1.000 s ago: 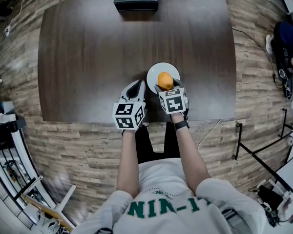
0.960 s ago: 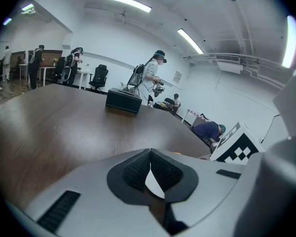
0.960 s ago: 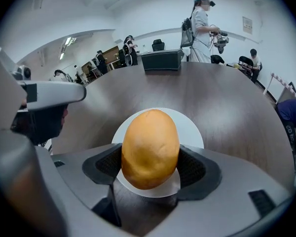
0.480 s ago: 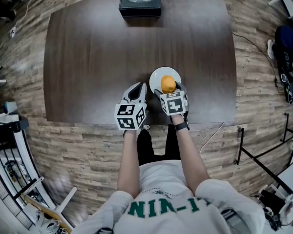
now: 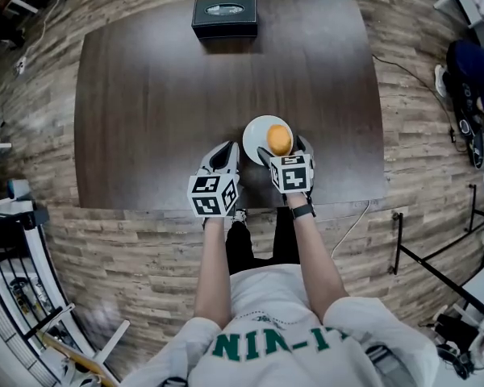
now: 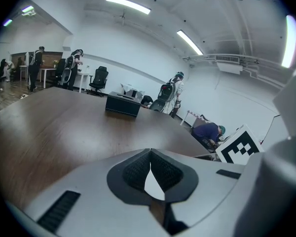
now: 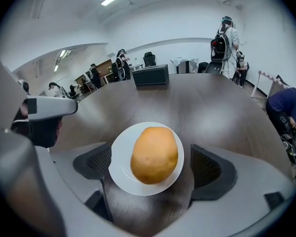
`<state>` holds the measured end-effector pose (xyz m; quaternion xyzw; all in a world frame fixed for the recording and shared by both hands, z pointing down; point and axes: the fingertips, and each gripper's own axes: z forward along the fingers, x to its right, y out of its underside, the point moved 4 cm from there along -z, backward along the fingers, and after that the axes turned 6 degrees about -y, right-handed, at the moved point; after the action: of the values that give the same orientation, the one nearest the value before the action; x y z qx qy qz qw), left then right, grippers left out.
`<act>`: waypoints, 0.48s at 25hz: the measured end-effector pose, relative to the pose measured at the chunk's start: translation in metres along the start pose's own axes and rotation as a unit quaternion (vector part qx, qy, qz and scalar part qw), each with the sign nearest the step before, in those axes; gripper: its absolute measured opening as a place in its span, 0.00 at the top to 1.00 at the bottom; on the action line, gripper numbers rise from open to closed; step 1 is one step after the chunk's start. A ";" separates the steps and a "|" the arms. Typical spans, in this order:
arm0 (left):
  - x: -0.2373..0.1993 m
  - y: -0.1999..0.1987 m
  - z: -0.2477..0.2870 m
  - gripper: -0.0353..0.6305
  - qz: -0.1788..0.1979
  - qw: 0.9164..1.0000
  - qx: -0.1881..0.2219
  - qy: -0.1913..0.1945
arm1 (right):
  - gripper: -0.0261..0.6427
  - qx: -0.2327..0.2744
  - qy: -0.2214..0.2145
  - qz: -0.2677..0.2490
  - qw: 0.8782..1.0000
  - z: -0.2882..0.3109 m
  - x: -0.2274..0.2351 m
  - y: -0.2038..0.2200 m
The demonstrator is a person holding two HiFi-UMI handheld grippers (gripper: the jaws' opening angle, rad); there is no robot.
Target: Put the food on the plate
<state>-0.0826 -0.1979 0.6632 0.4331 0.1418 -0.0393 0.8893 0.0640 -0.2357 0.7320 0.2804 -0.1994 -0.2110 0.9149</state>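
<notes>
Right gripper point(image 7: 152, 164): I read its jaws as spread wide, and they have just been opening. The food point(image 7: 154, 154), an orange-yellow oval item, shows in the gap between the two dark pads point(image 7: 207, 168), but neither pad touches it.

Food position: it rests on the white plate point(image 7: 119, 149), slightly toward the plate's right half as the right gripper view shows it. A bare crescent of plate is visible on the left and near sides.

Plate position: it stands on the dark wooden worktop point(image 5: 161, 95), near the front edge and directly ahead of the right gripper.

Left gripper point(image 6: 150, 154): its jaws are together, with the ribbed pads meeting at the tips and nothing clamped between them. In the head view it sits just beside the plate on the left, over the worktop's front edge, and is not touching the plate.

A black box point(image 5: 224, 16) stands at the far edge of the worktop, well apart from the plate.
</notes>
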 end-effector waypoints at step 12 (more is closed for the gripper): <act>0.020 -0.043 -0.013 0.92 0.017 0.999 0.040 0.017 | 0.32 0.081 0.023 -0.008 0.996 -0.054 0.008 -0.037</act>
<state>-0.0745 -0.2131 0.6170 0.4712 0.1483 -0.0226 0.8692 0.0865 -0.2446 0.6702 0.3597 -0.1928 -0.1954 0.8918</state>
